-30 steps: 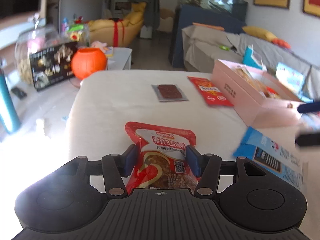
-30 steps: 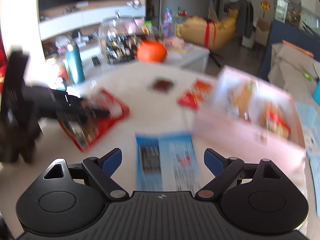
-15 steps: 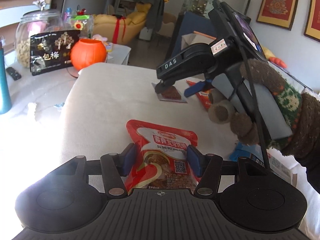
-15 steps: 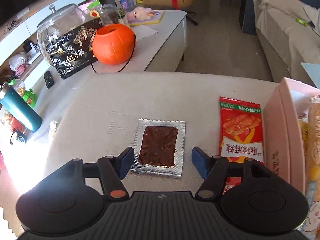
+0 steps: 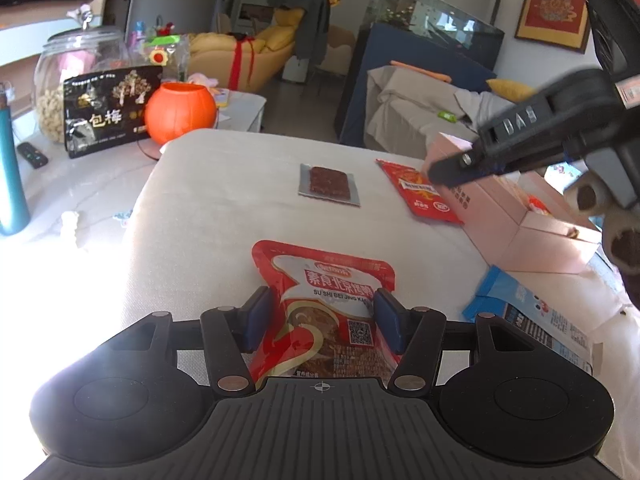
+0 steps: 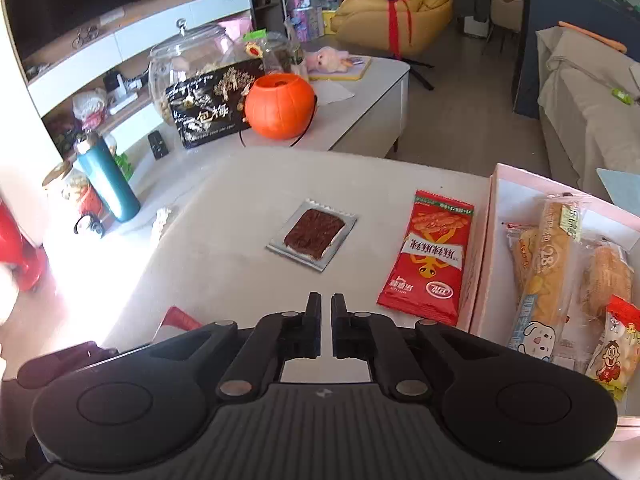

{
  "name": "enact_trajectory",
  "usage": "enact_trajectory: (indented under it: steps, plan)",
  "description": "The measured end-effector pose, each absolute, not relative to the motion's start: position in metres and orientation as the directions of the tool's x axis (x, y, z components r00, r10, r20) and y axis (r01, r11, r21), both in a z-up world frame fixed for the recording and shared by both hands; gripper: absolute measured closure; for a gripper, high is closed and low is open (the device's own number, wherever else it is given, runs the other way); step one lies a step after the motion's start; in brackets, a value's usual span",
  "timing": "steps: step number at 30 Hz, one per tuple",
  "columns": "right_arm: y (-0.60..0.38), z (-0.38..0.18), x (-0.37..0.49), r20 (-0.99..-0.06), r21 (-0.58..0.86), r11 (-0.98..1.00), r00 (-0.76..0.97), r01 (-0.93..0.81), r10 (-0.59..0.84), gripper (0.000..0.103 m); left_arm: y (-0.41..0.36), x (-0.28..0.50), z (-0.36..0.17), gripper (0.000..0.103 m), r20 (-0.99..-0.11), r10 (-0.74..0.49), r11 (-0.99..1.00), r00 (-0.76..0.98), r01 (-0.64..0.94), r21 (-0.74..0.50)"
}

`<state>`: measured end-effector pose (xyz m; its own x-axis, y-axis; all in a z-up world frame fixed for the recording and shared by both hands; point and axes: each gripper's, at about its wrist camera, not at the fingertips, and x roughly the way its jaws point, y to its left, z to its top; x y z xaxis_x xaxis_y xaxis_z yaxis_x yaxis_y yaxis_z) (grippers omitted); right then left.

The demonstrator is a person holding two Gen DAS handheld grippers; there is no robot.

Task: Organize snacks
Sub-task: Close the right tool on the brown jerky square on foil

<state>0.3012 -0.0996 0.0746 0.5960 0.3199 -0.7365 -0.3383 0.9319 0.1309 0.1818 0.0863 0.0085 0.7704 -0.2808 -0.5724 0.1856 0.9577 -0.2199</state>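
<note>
My left gripper (image 5: 320, 320) is shut on a red pouch (image 5: 328, 280) with white lettering, its blue pads pressing both side edges above the white table (image 5: 224, 208). My right gripper (image 6: 326, 304) is shut with nothing between its fingers and hovers over the table; the left wrist view shows it at the upper right (image 5: 432, 170). Ahead of it lies a silver packet with a dark brown slab (image 6: 314, 234). A long red packet (image 6: 430, 256) lies beside the pink box (image 6: 480, 240), which holds several wrapped snacks. A blue packet (image 5: 532, 316) lies in front of the box.
Beyond the table's far edge, a lower side table carries an orange pumpkin bucket (image 6: 279, 106), a black bag (image 6: 212, 108) and a glass jar (image 6: 188, 52). A teal bottle (image 6: 108, 180) stands at the left. A covered sofa (image 6: 584, 100) is behind the box.
The right gripper's jaws went from wide open to shut, empty. It drew back from above the silver packet and swung toward the pink box. The left gripper kept still with the pouch.
</note>
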Motion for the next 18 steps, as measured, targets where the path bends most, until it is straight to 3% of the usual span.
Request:
enact_trajectory:
  steps: [3,5,8,15,18]
  plan:
    - [-0.093,0.077,0.315,-0.728,0.168,0.932,0.597,-0.32,0.336,0.081,0.087,0.18,0.008,0.041,-0.57,-0.28,0.957,0.772,0.183,-0.223]
    - [-0.083,0.073,0.331,-0.741,0.221,0.924,0.563,-0.312,0.367,0.064,0.087,0.18,0.009,0.041,-0.569,-0.282,0.957,0.772,0.183,-0.226]
    - [-0.063,0.057,0.358,-0.749,0.219,0.942,0.575,-0.254,0.329,0.046,0.09,0.18,0.009,0.041,-0.565,-0.291,0.953,0.772,0.183,-0.241]
    - [-0.029,0.018,0.408,-0.792,0.133,0.976,0.573,-0.173,0.209,0.04,0.098,0.181,0.007,0.041,-0.553,-0.317,0.941,0.771,0.181,-0.286]
    - [-0.016,0.018,0.399,-0.798,0.055,0.964,0.569,-0.259,0.198,0.052,0.099,0.181,0.006,0.041,-0.55,-0.321,0.938,0.771,0.181,-0.295]
